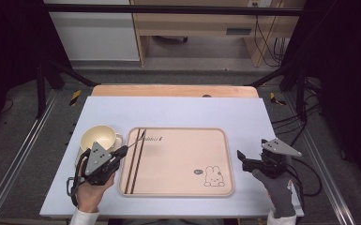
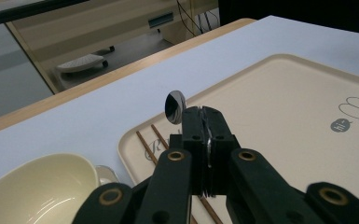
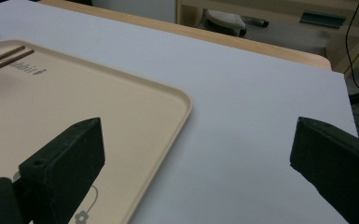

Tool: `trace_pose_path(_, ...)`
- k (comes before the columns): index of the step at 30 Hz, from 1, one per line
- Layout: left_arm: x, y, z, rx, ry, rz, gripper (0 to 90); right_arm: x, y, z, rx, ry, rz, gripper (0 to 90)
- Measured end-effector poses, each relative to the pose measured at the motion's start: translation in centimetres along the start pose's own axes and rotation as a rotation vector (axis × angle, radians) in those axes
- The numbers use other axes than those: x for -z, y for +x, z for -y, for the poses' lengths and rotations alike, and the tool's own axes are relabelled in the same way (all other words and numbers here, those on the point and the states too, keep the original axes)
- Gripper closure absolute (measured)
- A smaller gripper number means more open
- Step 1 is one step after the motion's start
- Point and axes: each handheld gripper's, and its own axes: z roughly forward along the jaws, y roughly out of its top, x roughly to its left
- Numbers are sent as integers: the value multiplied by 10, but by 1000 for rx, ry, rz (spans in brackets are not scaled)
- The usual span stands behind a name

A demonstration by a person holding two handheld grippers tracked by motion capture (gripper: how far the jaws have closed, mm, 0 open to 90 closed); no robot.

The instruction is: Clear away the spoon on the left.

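At the left edge of the scene, a cream bowl (image 1: 98, 137) sits on the pale blue mat (image 1: 178, 112), just beside the left rim of the beige tray (image 1: 178, 187). In front of the bowl, the left gripper (image 1: 123, 151) has its jaws clamped together on the handle of a metal spoon (image 2: 175, 108). In the left gripper view the spoon's small round bowl end sticks out past the jaw tips, hanging over the tray's near-left corner.

The spoon's long axis runs on from the jaws, pointing forward and to the right across the table. Just under and beyond the tip lie two brown chopsticks (image 1: 136, 159), side by side along the tray's left strip, their length running from the near rim to the far rim. The spoon therefore lies at a slant to them rather than parallel, and a likely next move is to swing it in line and set it down on the bare tray just to their right.

Further right, the tray's middle is bare apart from a printed rabbit near its right corner. Beyond the right rim, the right gripper (image 1: 242, 158) rests over the mat with its jaws wide apart and nothing between them. It is well apart from the spoon, so the left hand is plainly the nearer one.
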Motion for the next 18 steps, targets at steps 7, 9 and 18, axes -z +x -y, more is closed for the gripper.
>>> trace_pose_path(7, -13, -3, 3, 0, 31, 10, 889, 0, 0, 0, 2, -1, 0, 33)
trace_pose_path(9, -17, -3, 3, -3, 36, 13, 889, 0, 0, 0, 0, 1, -1, 33)
trace_pose_path(18, -39, -6, 9, -26, 75, 28, 888, -1, 1, 0, 1, 6, -2, 33)
